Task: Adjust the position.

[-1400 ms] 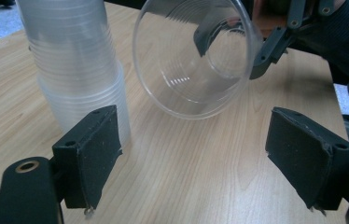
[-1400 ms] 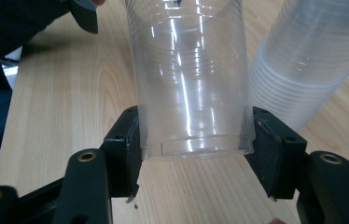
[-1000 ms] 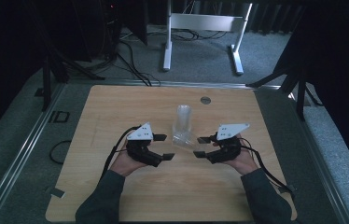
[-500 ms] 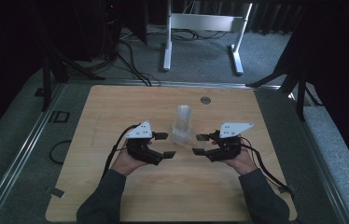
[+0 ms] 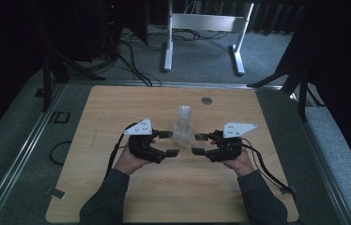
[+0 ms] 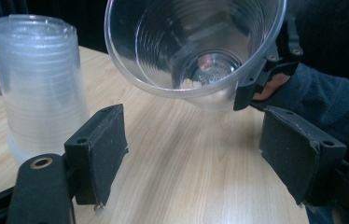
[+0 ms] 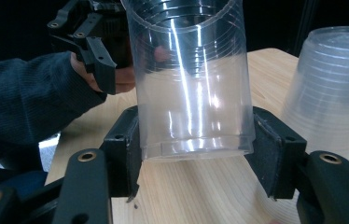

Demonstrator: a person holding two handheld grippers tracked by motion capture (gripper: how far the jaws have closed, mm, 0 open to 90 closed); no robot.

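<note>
A stack of clear plastic cups stands upside down at mid-table, also seen as the stack and the stack. My right gripper is shut on the base of a single clear cup, with both pads pressing its sides. That cup lies level with its mouth toward my left gripper. The left gripper is open. Its jaws have just been closing, with only bare table between the pads, and the cup's rim hangs above and beyond them.
The wooden table has a small round metal insert behind the stack. A grey metal frame runs around it, with a white stand and cables on the floor beyond. Cables trail from both grippers.
Hardly anything differs: both hands keep nearly the same places on either side of the stack, and the right gripper still grips the cup.
</note>
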